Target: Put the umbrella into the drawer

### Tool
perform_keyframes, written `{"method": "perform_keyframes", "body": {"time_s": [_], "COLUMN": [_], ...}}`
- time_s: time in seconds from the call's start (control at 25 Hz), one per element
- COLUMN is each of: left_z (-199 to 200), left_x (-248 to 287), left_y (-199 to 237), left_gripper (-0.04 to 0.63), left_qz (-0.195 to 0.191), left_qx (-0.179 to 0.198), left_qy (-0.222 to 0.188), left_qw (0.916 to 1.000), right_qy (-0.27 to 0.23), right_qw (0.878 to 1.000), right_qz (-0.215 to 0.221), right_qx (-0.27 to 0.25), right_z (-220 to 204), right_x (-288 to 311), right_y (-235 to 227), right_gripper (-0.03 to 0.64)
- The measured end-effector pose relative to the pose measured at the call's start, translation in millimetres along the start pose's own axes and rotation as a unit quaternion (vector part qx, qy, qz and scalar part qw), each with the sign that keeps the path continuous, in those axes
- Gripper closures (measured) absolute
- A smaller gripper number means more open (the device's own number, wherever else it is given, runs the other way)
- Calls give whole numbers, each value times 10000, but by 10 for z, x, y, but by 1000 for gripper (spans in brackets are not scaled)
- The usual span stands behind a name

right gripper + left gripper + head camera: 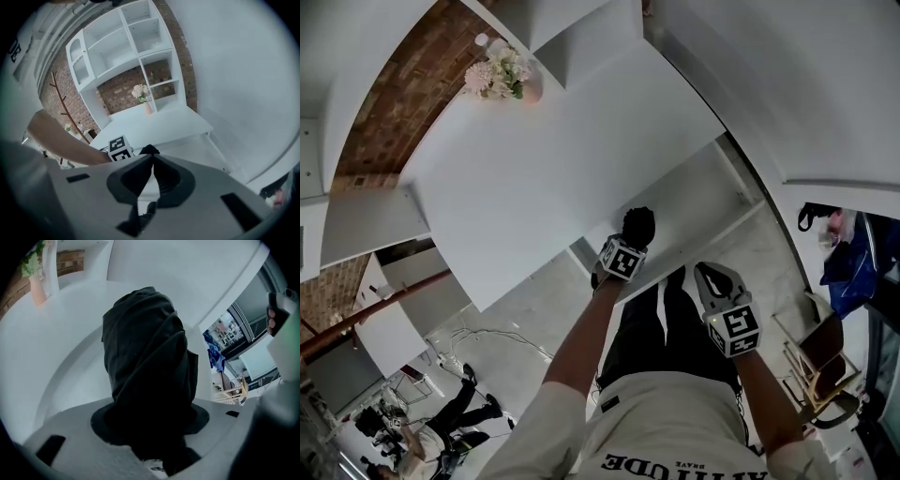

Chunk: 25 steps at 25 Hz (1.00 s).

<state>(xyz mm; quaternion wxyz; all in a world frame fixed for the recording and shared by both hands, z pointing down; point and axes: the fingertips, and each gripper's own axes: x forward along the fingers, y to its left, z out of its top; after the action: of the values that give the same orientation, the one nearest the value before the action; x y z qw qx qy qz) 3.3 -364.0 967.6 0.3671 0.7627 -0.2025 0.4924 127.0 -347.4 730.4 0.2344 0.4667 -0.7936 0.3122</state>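
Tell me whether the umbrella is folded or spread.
Folded. The umbrella is a compact black bundle, its cloth wrapped round itself in overlapping folds; no canopy is spread.

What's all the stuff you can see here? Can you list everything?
umbrella: one, black, folded, over the open drawer
drawer: one, white, pulled open below the desk top
desk top: one, white, centre
vase of flowers: one, pink with pale blooms, far corner of desk top
shelves: one unit, white, against the brick wall
chair: one, wooden, floor at right
cloth: one, blue, right edge
left gripper: grey, shut on umbrella
right gripper: grey, shut, empty
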Motion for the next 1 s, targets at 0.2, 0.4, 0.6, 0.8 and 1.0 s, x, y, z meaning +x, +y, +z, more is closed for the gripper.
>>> {"method": "perform_keyframes", "body": {"time_s": [0.2, 0.4, 0.6, 0.8, 1.0], "left_z": [-96, -145, -253, -458, -487], "left_x": [179, 175, 200, 381, 310], "left_y": [87, 419, 629, 771, 868], "left_gripper": [344, 345, 344, 339, 328], "left_qz": [-63, 374, 637, 685, 994], "left_qx": [-224, -896, -1365, -1881, -2185], "left_qy": [358, 375, 245, 73, -129], "left_qw": [9991, 9946, 9883, 9797, 9707], "right_qy": [28, 52, 66, 145, 187], "right_qw": [10000, 10000, 10000, 9999, 9998], "right_qz": [-26, -31, 16, 82, 121], "right_qx": [38, 28, 29, 28, 3], "right_z": [31, 61, 55, -11, -42], "right_x": [19, 49, 87, 137, 191], "right_y": [-19, -26, 18, 71, 110], "right_gripper": [583, 583, 583, 583, 583]}}
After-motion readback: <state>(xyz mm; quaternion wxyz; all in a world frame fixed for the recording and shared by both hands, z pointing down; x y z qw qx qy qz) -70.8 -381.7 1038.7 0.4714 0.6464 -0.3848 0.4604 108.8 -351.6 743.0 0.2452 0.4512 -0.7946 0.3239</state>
